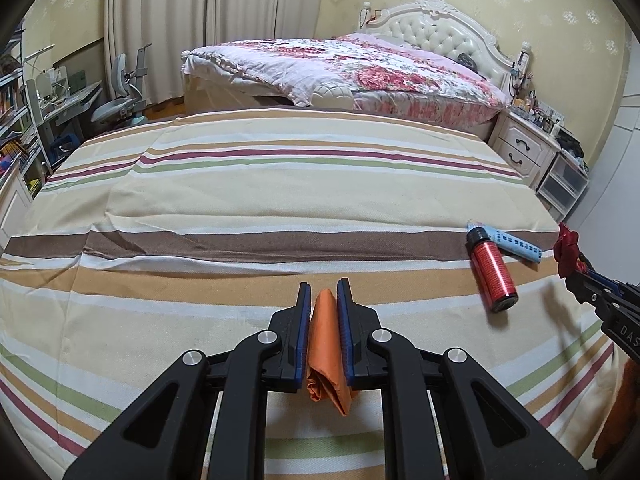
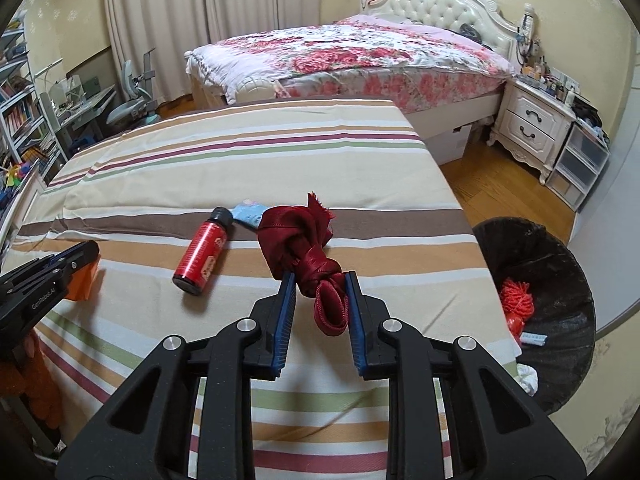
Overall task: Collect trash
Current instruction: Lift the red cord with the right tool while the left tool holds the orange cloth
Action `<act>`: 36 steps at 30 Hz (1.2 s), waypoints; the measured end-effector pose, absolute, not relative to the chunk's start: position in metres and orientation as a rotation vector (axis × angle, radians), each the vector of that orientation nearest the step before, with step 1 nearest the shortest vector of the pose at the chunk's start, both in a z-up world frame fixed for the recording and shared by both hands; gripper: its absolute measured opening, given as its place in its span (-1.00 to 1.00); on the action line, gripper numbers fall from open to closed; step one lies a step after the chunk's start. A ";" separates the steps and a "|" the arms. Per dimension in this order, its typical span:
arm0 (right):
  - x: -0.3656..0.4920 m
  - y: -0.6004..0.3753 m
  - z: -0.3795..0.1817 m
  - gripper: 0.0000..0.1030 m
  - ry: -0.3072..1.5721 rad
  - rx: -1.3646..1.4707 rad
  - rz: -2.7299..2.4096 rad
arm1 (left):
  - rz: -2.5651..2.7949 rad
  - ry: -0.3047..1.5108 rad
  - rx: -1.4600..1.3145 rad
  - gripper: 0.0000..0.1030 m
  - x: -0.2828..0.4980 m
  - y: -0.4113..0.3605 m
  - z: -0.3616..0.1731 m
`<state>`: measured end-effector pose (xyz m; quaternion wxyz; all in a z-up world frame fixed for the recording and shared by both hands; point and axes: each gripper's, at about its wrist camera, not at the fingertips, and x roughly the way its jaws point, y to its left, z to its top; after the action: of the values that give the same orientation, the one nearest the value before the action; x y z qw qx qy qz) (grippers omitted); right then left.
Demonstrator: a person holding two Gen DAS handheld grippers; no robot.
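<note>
Ribbon trouble worries us most: our right gripper (image 2: pixel 320 292) pinches the knotted red ribbon (image 2: pixel 304 240) by its loops, above the striped tabletop (image 2: pixel 160 184), and it may slip short of the trash bin (image 2: pixel 560 248). Our left gripper (image 1: pixel 324 300) is clamped on folded orange paper (image 1: pixel 326 340).

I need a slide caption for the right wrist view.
Right gripper holds knotted red ribbon above striped cloth, beside trash bin.

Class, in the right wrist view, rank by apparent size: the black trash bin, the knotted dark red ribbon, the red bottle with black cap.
1. Black trash bin
2. Knotted dark red ribbon, nearness inflates it
3. Red bottle with black cap
</note>
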<state>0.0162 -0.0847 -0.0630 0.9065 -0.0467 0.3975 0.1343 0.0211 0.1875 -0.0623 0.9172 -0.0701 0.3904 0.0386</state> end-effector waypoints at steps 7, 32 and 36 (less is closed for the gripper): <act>0.017 -0.100 -0.064 -0.53 0.814 -0.068 0.256 | 0.065 0.793 -0.149 -0.72 0.017 0.183 -0.056; 0.021 -0.109 -0.077 -0.53 0.844 -0.038 0.265 | 0.124 0.810 -0.136 0.06 0.012 0.190 -0.056; 0.020 -0.106 -0.077 -0.53 0.846 -0.043 0.268 | 0.107 0.835 -0.124 0.14 0.010 0.188 -0.061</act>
<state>0.0199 -0.1062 -0.0771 0.9029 -0.0208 0.4093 0.1297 0.0099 0.1879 -0.0610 0.9108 -0.0600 0.4051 0.0519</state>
